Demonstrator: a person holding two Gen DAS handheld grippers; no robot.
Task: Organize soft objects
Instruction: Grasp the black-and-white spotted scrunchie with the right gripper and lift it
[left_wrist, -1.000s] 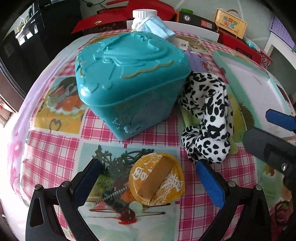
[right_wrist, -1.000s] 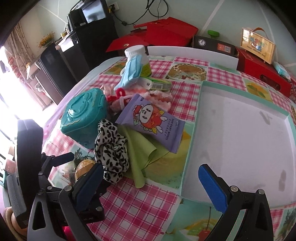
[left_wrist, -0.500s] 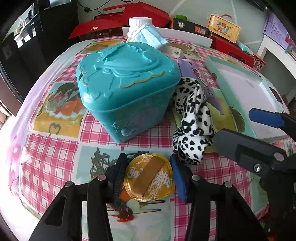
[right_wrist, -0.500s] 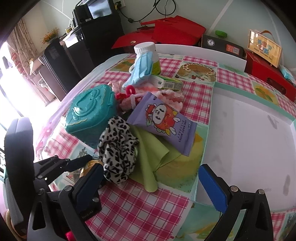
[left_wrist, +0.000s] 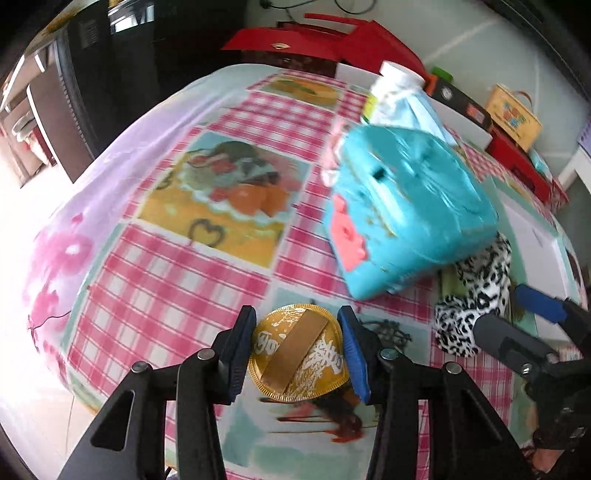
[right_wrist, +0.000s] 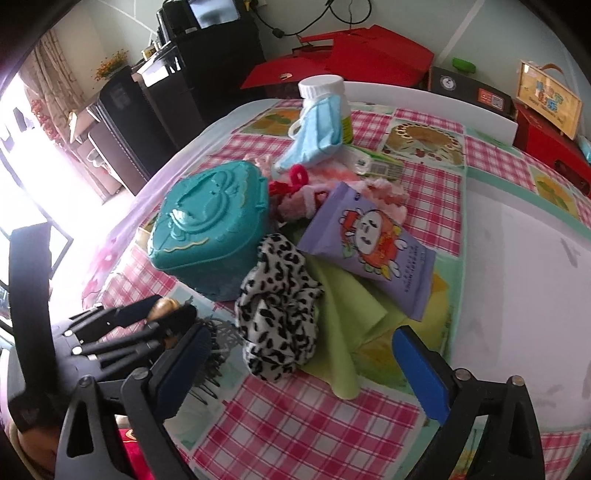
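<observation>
The gold disc (left_wrist: 298, 351) is pinched between the left gripper (left_wrist: 297, 352) pads, held just above the checked cloth (left_wrist: 177, 291). The right gripper (right_wrist: 301, 373) is spread wide, jaws just narrowing slightly, nothing gripped, the spotted scrunchie (right_wrist: 277, 310) sat ahead of it beside the teal box (right_wrist: 210, 225).

A table (right_wrist: 303, 424) wore a pink-checked cloth with fruit pictures. On it sat a teal lidded box (right_wrist: 214, 236), a leopard-print scrunchie (right_wrist: 277, 314) on a green cloth (right_wrist: 343, 314), a purple snack packet (right_wrist: 373, 243), a white bottle (right_wrist: 325, 92), and a white tray (right_wrist: 517, 295).
</observation>
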